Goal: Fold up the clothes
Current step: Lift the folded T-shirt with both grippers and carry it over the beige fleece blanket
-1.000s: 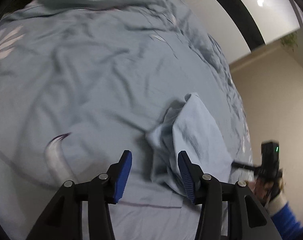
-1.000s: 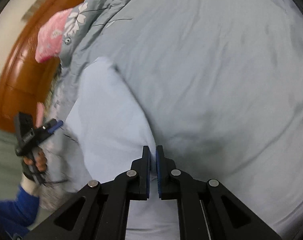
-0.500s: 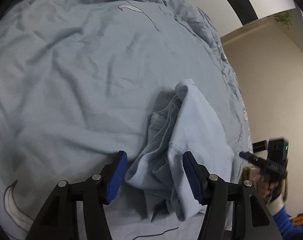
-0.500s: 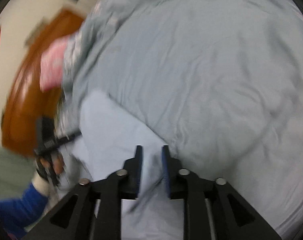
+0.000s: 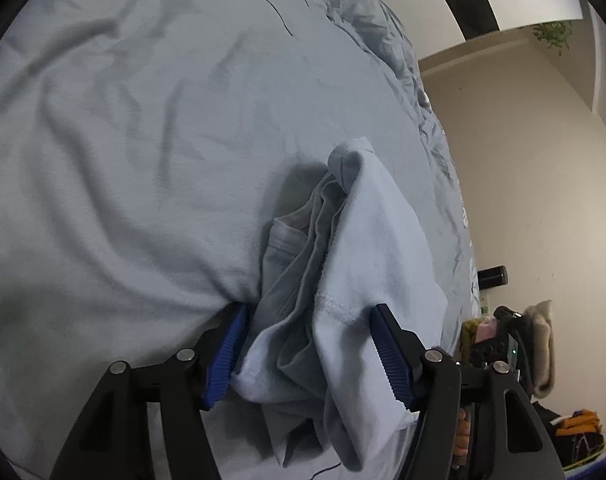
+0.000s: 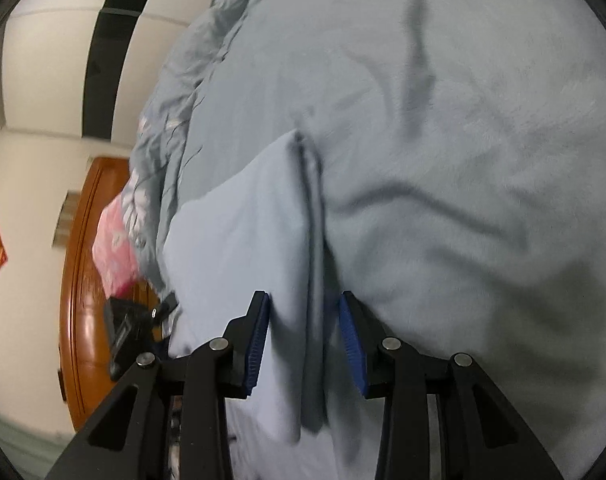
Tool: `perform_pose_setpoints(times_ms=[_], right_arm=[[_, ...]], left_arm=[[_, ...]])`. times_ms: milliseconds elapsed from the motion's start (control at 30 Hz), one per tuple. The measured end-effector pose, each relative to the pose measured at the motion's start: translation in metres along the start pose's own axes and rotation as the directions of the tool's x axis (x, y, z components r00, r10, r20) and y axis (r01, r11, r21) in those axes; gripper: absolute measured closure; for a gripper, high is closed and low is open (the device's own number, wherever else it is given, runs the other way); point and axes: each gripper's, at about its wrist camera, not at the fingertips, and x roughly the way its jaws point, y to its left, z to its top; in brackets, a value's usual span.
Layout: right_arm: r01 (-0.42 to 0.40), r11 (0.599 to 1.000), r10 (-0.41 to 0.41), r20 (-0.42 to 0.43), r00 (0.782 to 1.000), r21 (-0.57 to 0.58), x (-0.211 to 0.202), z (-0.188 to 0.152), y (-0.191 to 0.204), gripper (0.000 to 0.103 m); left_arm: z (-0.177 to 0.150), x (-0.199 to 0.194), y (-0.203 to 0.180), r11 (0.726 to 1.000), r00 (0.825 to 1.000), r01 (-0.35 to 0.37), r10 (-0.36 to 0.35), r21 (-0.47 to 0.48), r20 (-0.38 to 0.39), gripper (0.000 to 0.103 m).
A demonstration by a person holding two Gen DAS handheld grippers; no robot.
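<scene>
A: While both tongs straddle it, where's the garment?

B: Light blue garment [image 5: 367, 248] lies bunched on the grey-blue duvet [image 5: 143, 140] of the bed, near the bed's edge, folds stacked along its length.

A: Left tongs?

B: Left tongs [image 5: 309, 354] spread wide, crumpled hem end between the blue pads [image 5: 391, 360], not clamped. One pad presses into the duvet beside the cloth.

A: Right?

B: Right tongs [image 6: 305, 342] also apart, the garment's folded edge [image 6: 313, 280] running between them, no pinch. Picture's a bit blurred.

A: Background?

B: Pink pillow [image 6: 113, 252] and wooden headboard [image 6: 83, 280] in the right view; beige wall [image 5: 523, 160] in the left view.
</scene>
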Motion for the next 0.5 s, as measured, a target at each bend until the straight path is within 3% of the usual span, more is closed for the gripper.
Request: perform_pose_setpoints(times_ms=[133,233,400,500], right_arm=[[-0.052,0.999,0.052,0.001,0.999,0.009,0.000,-0.001,0.000,0.064],[-0.083,0.997,0.083,-0.031,0.996,0.002,0.005,-0.009,0.007,0.068],[-0.055,0.998,0.055,-0.045,0.997,0.008,0.014,-0.014,0.014,0.095],[-0.042,0.999,0.042,-0.038,0.998,-0.018,0.004,-0.010,0.026,0.097]], left_arm=[[-0.001,0.001,-0.001,1.000,1.000,0.026,-0.026,-0.001,0.006,0.038],[-0.002,0.002,-0.001,0.999,0.999,0.045,-0.045,-0.001,0.011,0.048],[-0.009,-0.001,-0.010,1.000,0.999,-0.023,0.023,-0.008,0.034,0.069],[-0.016,-0.010,-0.021,0.999,0.998,-0.030,0.030,-0.013,0.058,0.080]])
